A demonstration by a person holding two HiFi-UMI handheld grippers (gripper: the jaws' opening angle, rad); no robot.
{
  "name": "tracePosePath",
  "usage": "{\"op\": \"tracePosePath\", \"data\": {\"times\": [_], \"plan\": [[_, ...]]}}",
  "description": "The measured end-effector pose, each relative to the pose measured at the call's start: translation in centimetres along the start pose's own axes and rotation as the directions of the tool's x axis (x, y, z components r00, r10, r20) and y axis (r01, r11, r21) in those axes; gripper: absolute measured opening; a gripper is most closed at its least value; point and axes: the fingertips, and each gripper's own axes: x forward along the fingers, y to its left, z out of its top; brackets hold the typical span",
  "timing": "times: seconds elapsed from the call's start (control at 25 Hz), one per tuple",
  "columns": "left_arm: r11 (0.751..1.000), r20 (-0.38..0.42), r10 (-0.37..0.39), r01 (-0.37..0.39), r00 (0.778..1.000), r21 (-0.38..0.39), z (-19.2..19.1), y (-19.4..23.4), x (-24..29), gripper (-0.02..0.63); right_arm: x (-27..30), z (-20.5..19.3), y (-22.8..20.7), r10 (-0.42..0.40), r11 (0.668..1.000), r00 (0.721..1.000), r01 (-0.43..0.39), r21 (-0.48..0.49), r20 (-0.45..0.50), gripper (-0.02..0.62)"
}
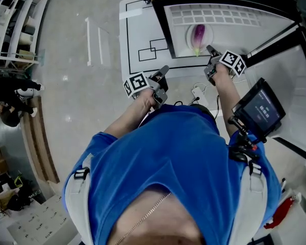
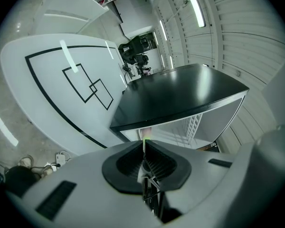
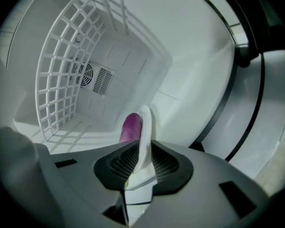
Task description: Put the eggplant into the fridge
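Note:
A purple eggplant [image 1: 198, 34] [image 3: 130, 126] lies on a white plate [image 1: 189, 39] [image 3: 145, 122] inside the open white fridge [image 1: 234, 29]. My right gripper [image 1: 210, 51] [image 3: 141, 158] reaches into the fridge and is shut on the plate's near rim, which stands edge-on between its jaws. My left gripper [image 1: 163, 74] [image 2: 145, 148] hangs outside, left of the fridge's black side [image 2: 175, 96], shut with nothing between its jaws.
A white wire rack [image 1: 214, 15] [image 3: 61, 80] lines the fridge's back. The fridge door [image 1: 290, 80] stands open at right. A white floor mat [image 1: 140, 40] with black lines lies left of the fridge, and cables with a plug [image 1: 196, 92] lie near me. Shelving [image 1: 13, 29] stands far left.

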Motion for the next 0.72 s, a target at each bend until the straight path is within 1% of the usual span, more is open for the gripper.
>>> {"op": "tracePosePath", "data": {"times": [0.08,0.12,0.16,0.2,0.24,0.28,0.32,0.36,0.4,0.44,0.48,0.52,0.56,0.6,0.64,0.68,0.72], "plan": [[1.0,-0.001,0.0,0.0,1.0,0.001,0.0,0.0,0.4,0.023,-0.4,0.5,0.1,-0.02,0.99,1.0,0.018,-0.137,-0.014,0.055],[1.0,-0.001,0.0,0.0,1.0,0.001,0.0,0.0,0.5,0.023,-0.5,0.7,0.1,-0.036,0.973,0.999,0.03,-0.228,-0.023,0.055],[1.0,-0.001,0.0,0.0,1.0,0.001,0.1,0.1,0.7,0.023,-0.6,0.8,0.3,-0.056,0.942,0.998,0.043,-0.333,-0.031,0.055],[1.0,-0.001,0.001,-0.001,1.0,0.002,0.1,0.2,0.7,0.023,-0.7,0.7,0.5,-0.079,0.893,0.996,0.053,-0.447,-0.038,0.055],[1.0,-0.001,0.001,-0.001,1.0,0.003,0.2,0.4,0.8,0.024,-0.8,0.6,0.7,-0.104,0.823,0.994,0.062,-0.564,-0.042,0.055],[1.0,0.0,0.001,-0.001,1.0,0.004,0.2,0.5,0.8,0.023,-0.8,0.4,0.9,-0.131,0.732,0.99,0.066,-0.678,-0.045,0.055],[1.0,0.0,0.001,-0.001,1.0,0.006,0.2,0.6,0.8,0.023,-0.8,0.1,1.2,-0.16,0.62,0.986,0.065,-0.782,-0.045,0.055],[1.0,0.0,0.001,-0.001,1.0,0.007,0.2,0.7,0.8,0.023,-0.9,-0.2,1.3,-0.191,0.493,0.981,0.059,-0.868,-0.042,0.055],[1.0,0.001,0.001,-0.001,1.0,0.008,0.2,0.8,0.8,0.023,-0.8,-0.6,1.4,-0.224,0.357,0.974,0.048,-0.933,-0.036,0.055],[1.0,0.002,0.002,-0.002,1.0,0.008,0.2,0.9,0.8,0.023,-0.8,-1.0,1.3,-0.256,0.222,0.966,0.033,-0.975,-0.026,0.055],[1.0,0.003,0.002,-0.002,1.0,0.008,0.1,0.9,0.9,0.023,-0.8,-1.3,1.2,-0.284,0.093,0.959,0.014,-0.996,-0.013,0.055],[1.0,0.005,0.002,-0.002,1.0,0.008,0.1,1.0,0.9,0.023,-0.7,-1.5,1.1,-0.307,-0.025,0.952,-0.006,-1.0,0.002,0.055],[1.0,0.007,0.002,-0.002,1.0,0.009,0.1,0.9,1.0,0.023,-0.6,-1.8,1.0,-0.324,-0.131,0.946,-0.029,-0.991,0.015,0.055],[1.0,0.009,0.002,-0.002,1.0,0.008,0.1,0.9,1.0,0.023,-0.4,-2.0,1.0,-0.335,-0.227,0.942,-0.051,-0.973,0.028,0.055],[1.0,0.012,0.001,-0.002,1.0,0.007,0.1,0.9,1.0,0.023,-0.3,-2.2,0.9,-0.344,-0.312,0.938,-0.074,-0.947,0.04,0.055],[1.0,0.015,0.001,-0.001,1.0,0.006,0.1,0.8,1.0,0.023,-0.1,-2.5,0.9,-0.352,-0.387,0.935,-0.097,-0.917,0.05,0.055],[1.0,0.017,0.001,-0.001,1.0,0.004,0.0,0.8,0.9,0.023,0.0,-2.7,0.8,-0.361,-0.449,0.931,-0.121,-0.885,0.055,0.055]]}}
